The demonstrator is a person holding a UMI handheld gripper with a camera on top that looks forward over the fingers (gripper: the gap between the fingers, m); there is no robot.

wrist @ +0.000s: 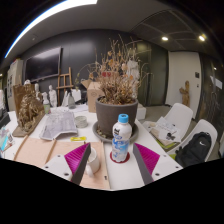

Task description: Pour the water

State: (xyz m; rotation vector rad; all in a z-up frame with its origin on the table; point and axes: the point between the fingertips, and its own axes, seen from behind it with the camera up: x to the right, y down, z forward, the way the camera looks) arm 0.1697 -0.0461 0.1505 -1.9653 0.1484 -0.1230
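Water bottle stands upright on the tabletop, between your jaws, gaps both sides. Jaws wide open, gripping nothing. Cup near the left pad. Potted dried plant just behind the bottle.

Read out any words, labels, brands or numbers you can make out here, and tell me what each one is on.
No text can be read here.
Water bottle, just ahead of the open gripper: its label is too small and blurred to read.
Papers on the table: print too small to read.
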